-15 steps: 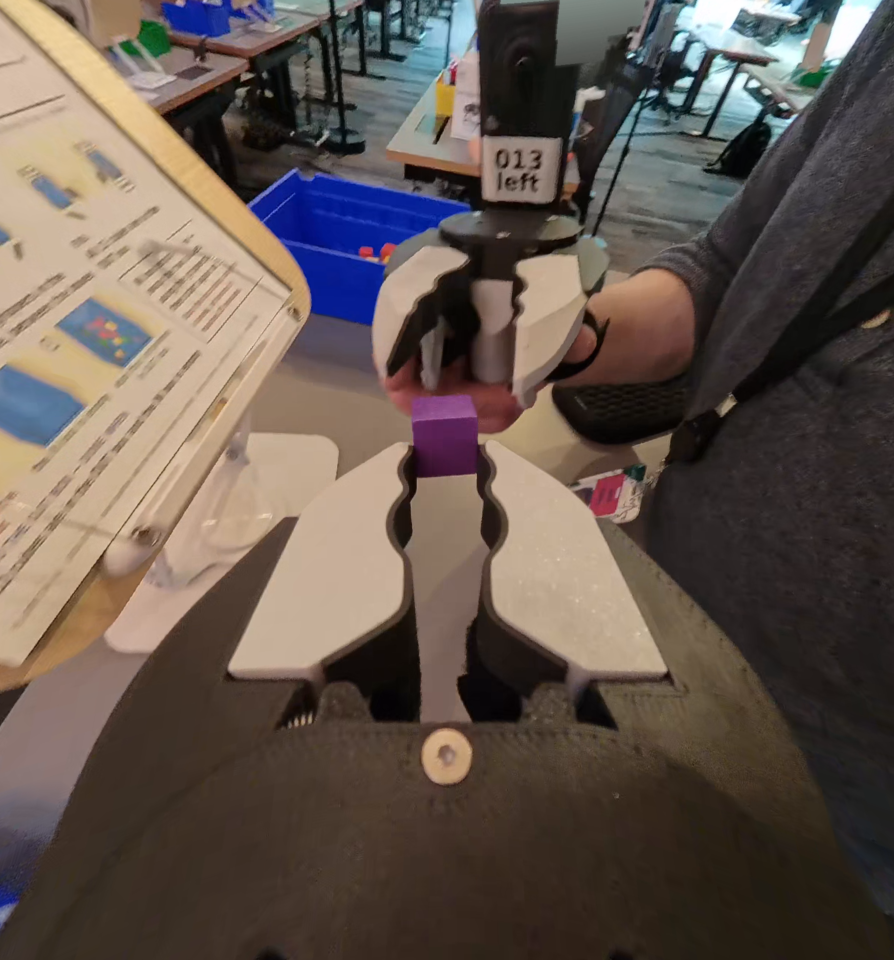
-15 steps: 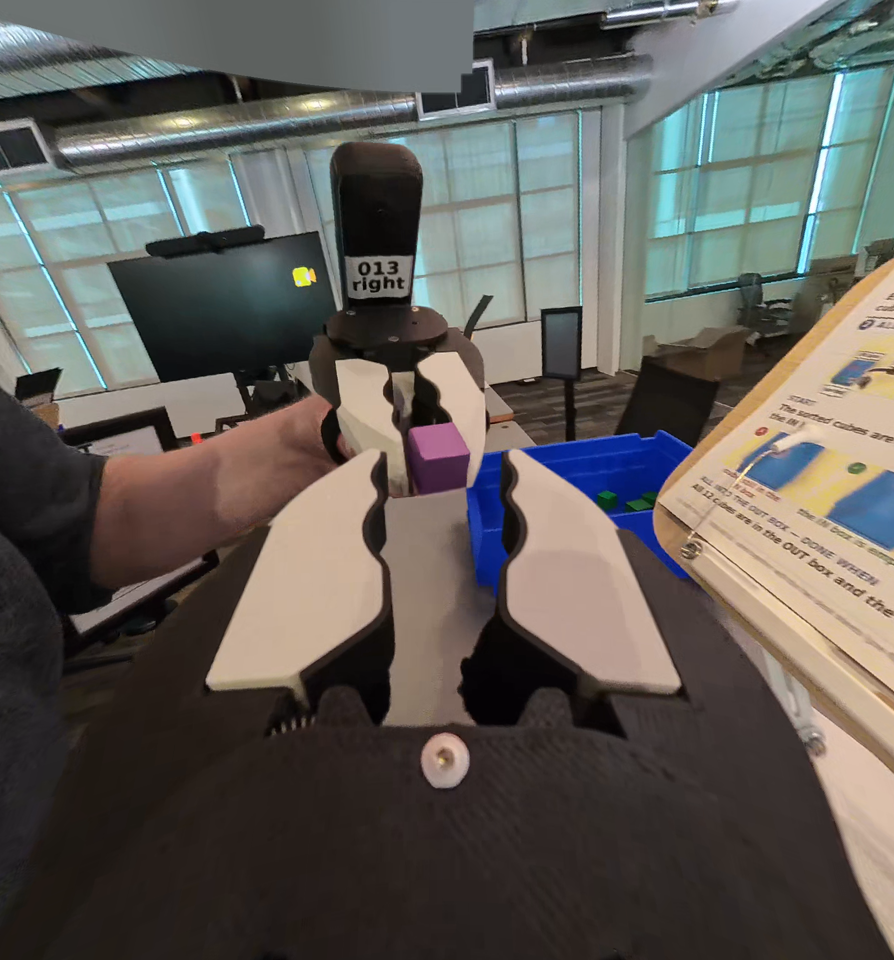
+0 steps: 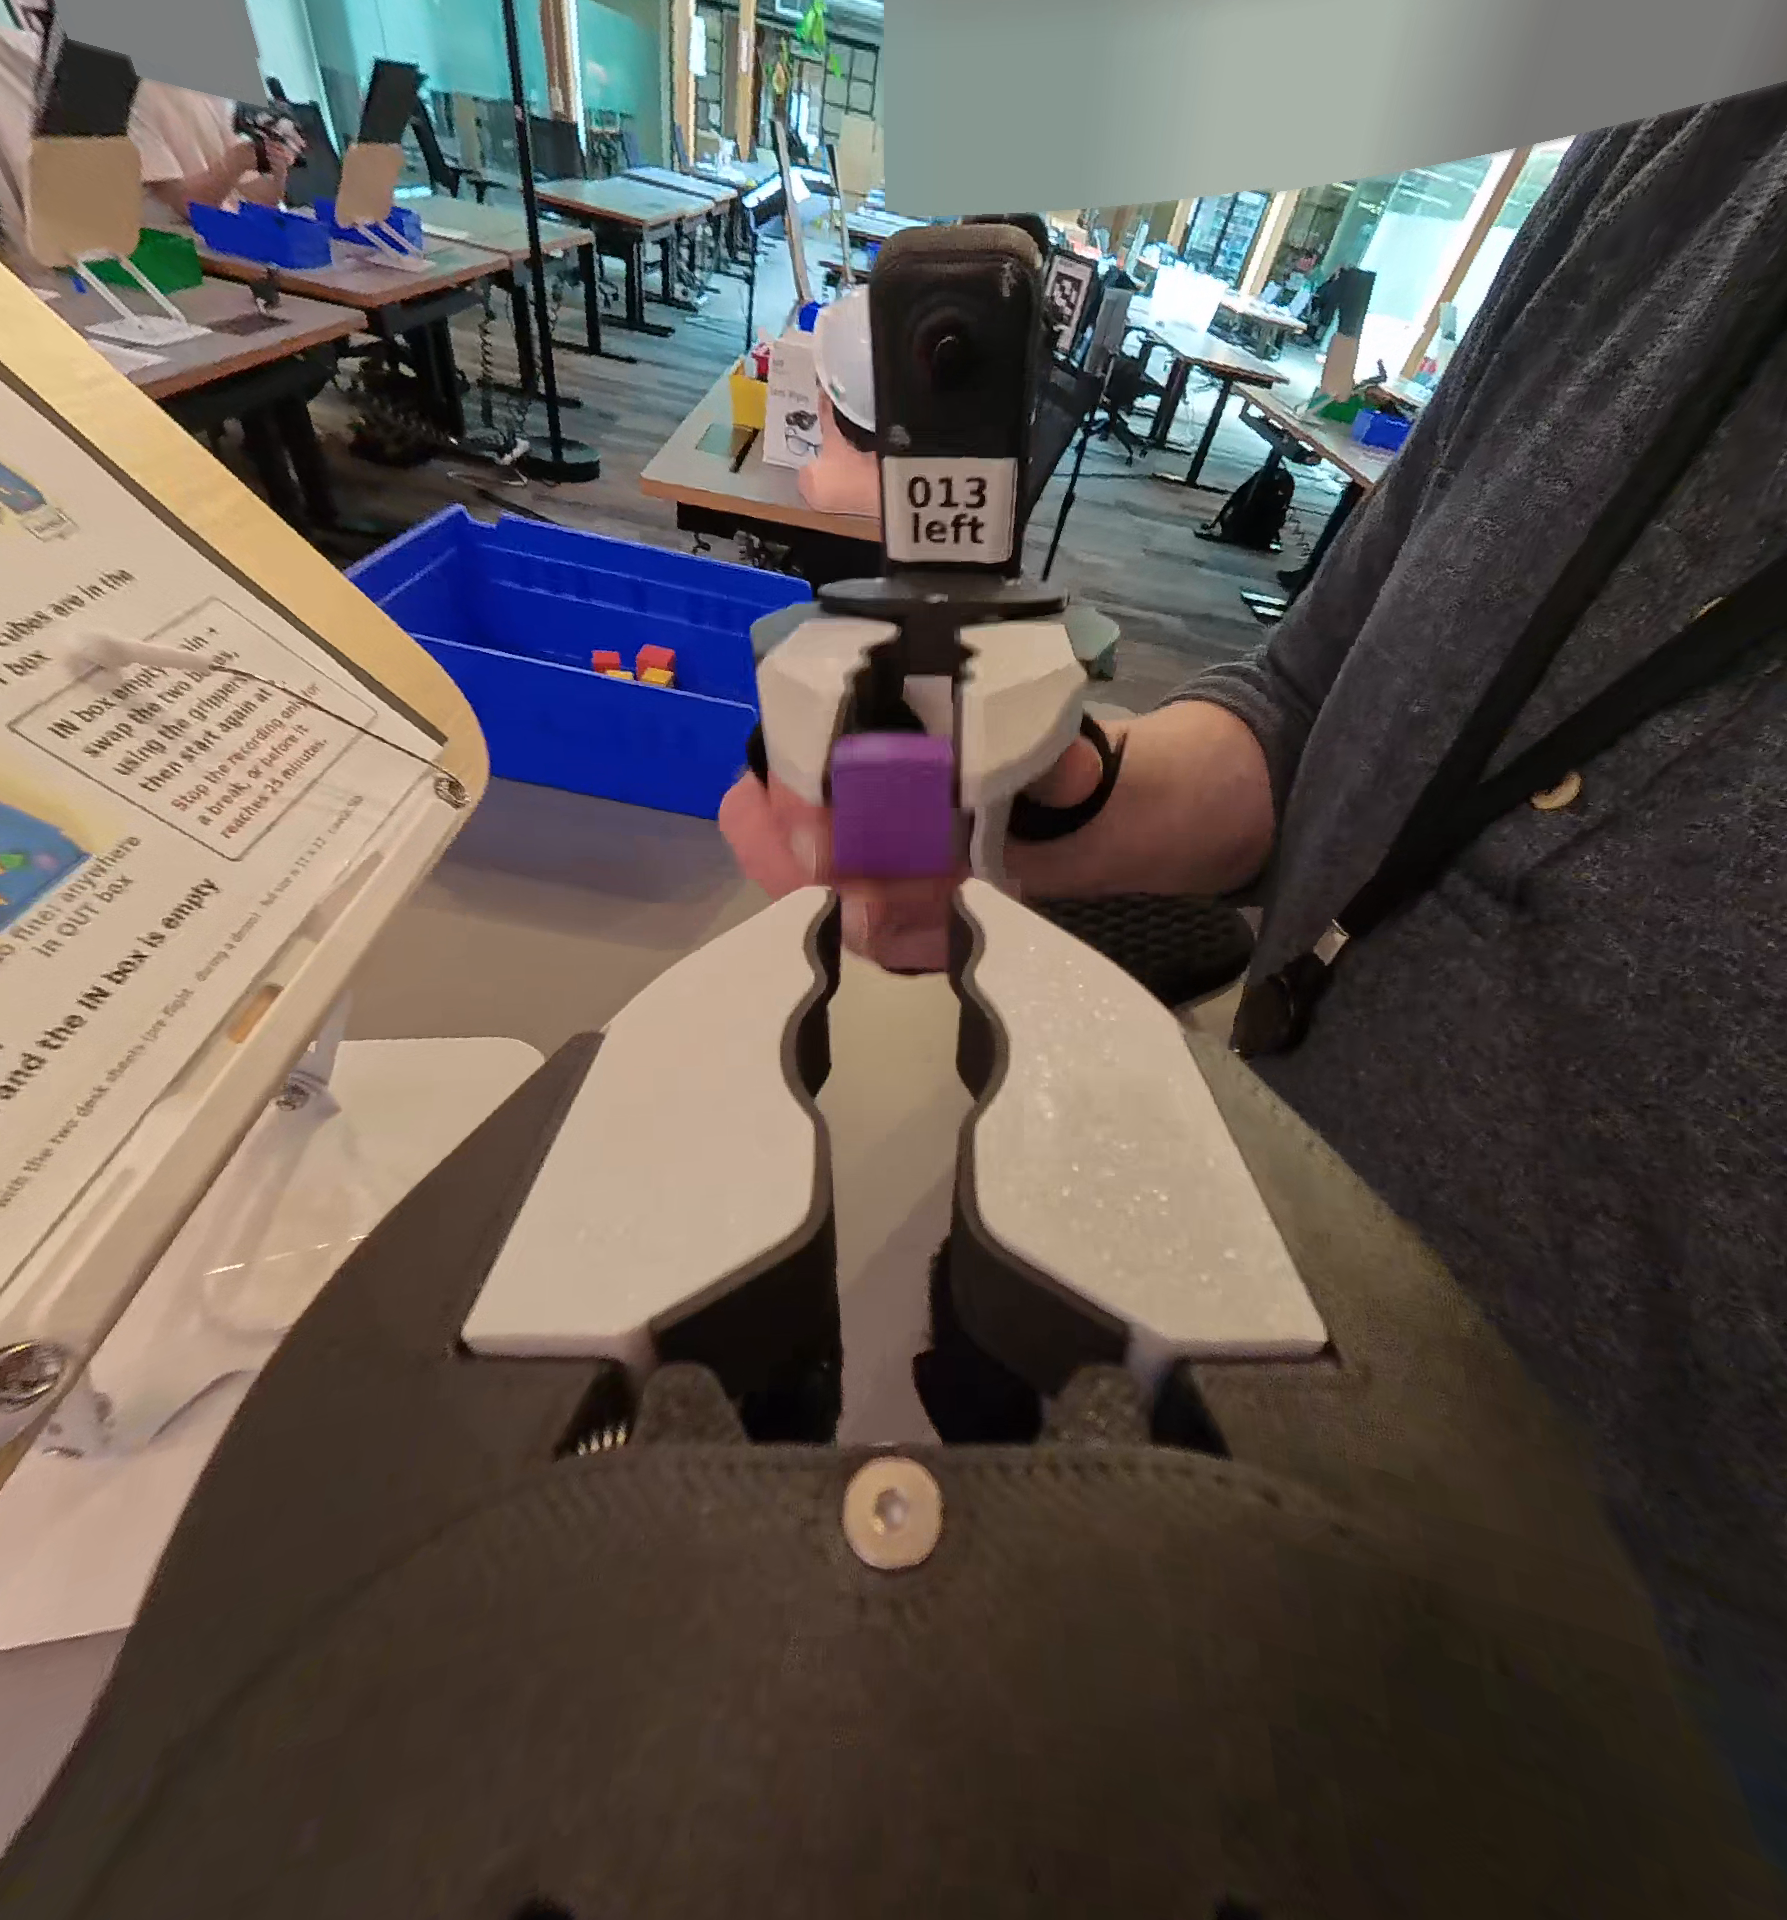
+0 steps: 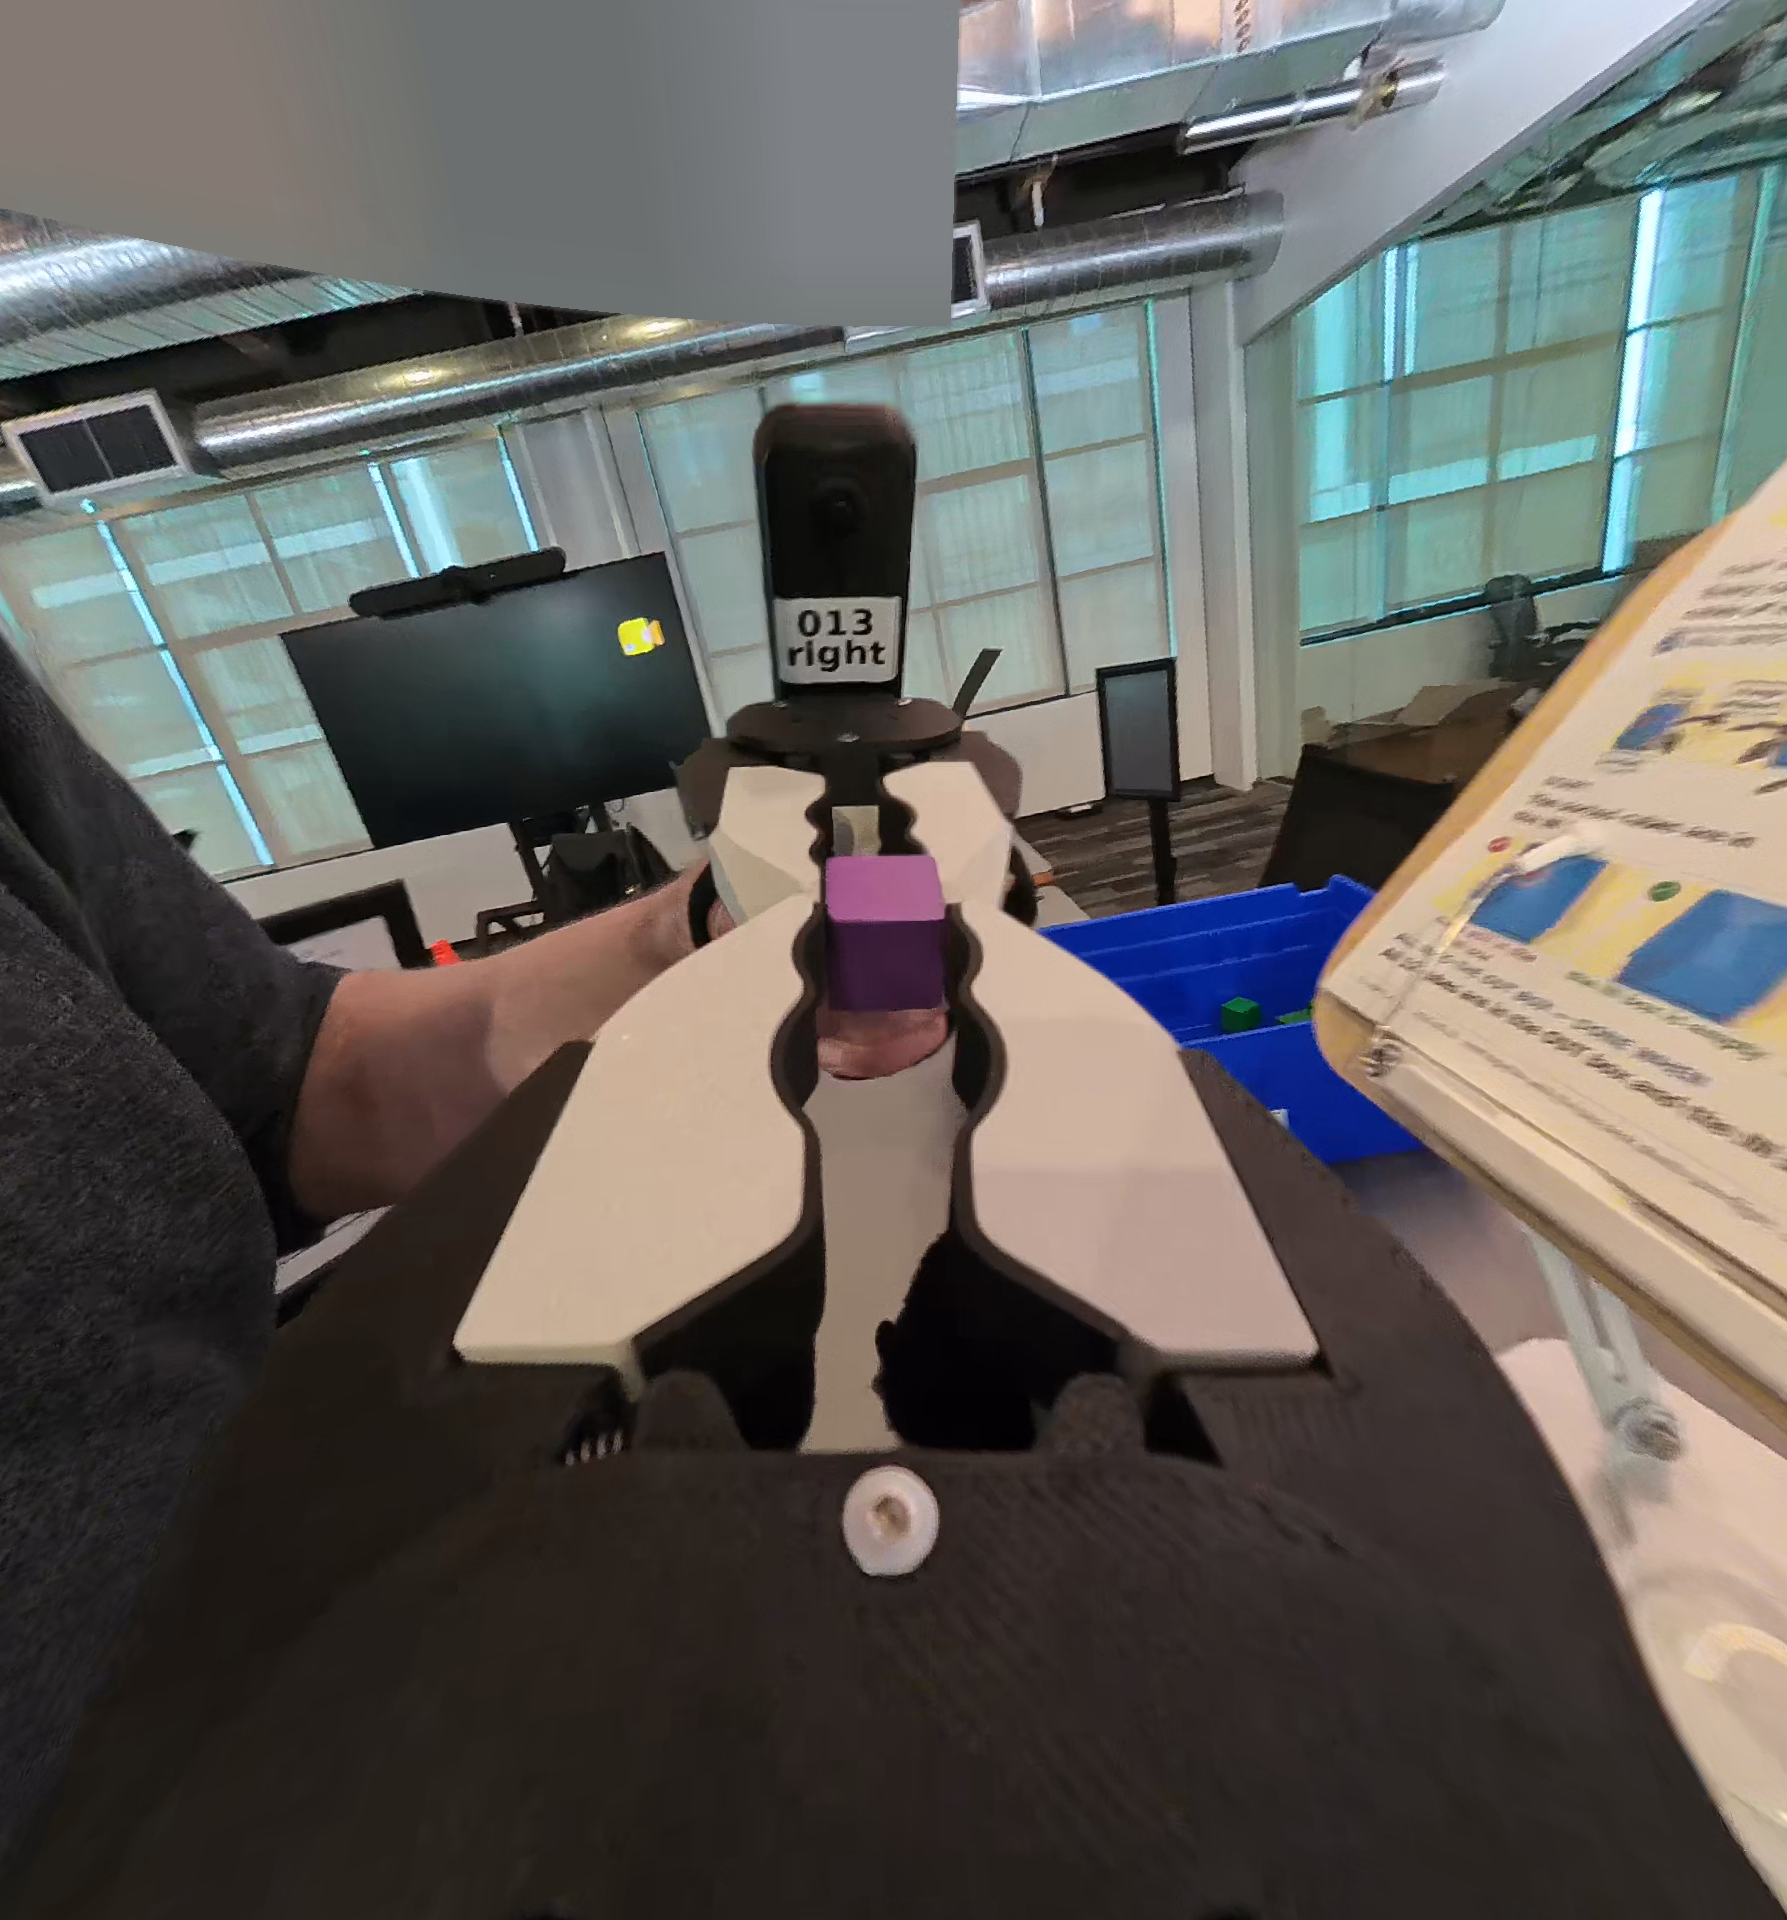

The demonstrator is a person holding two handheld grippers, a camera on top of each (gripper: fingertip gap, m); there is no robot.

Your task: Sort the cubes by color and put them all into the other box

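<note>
An open-plan office or lab: rows of desks at twelve o'clock, exposed ceiling ducts, a wall screen at eleven.

Open office; rows of desks on dark plank floor; tall windows; ceiling ducts; black wall screen.

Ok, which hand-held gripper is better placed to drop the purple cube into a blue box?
Right: the right hand-held gripper clamps the purple cube, while the left hand-held gripper sits just short of it, fingertips bare.
</note>
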